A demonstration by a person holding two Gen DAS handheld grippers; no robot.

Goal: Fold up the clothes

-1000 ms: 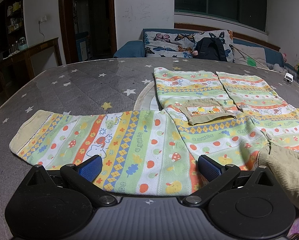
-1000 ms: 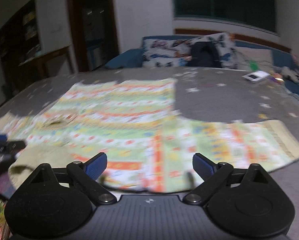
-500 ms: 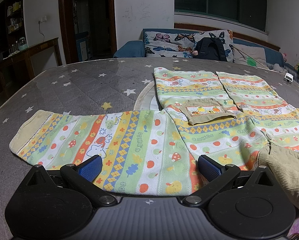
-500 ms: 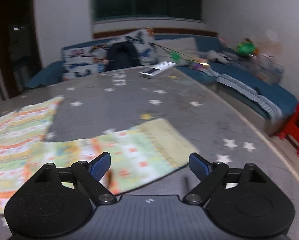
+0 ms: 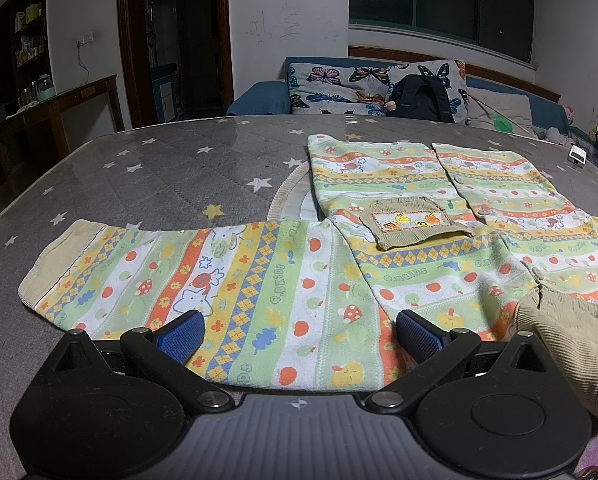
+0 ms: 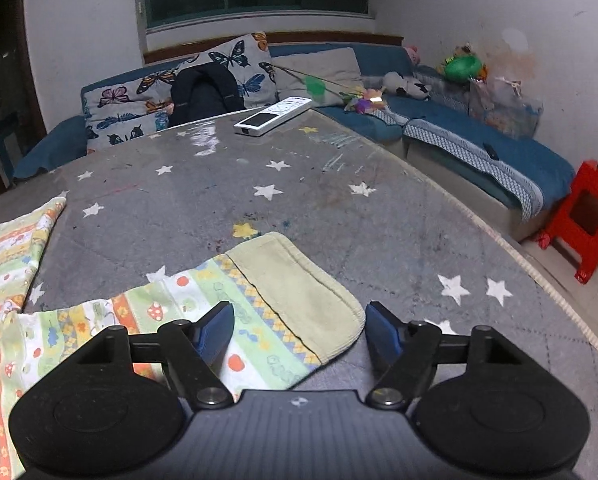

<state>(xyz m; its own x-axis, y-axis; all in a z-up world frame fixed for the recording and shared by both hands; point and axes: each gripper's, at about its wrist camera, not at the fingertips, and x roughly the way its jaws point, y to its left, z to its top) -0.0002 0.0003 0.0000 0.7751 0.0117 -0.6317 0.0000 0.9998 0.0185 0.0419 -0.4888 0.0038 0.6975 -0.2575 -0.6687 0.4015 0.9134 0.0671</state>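
The soft, light patterned cardigan (image 5: 339, 280) lies flat and spread near the surface's (image 5: 159, 184) near edge, sleeves outstretched sideways as its long axis, best pinched at a cuff (image 6: 299, 284), where the right gripper (image 6: 299, 328) hovers, jaws wide and empty like the left gripper's (image 5: 299, 332).

Left gripper (image 5: 298, 330) level, jaws wide apart, low over the garment (image 5: 259, 280), right gripper (image 6: 299, 330) likewise spread, at its sleeve cuff (image 6: 299, 288)
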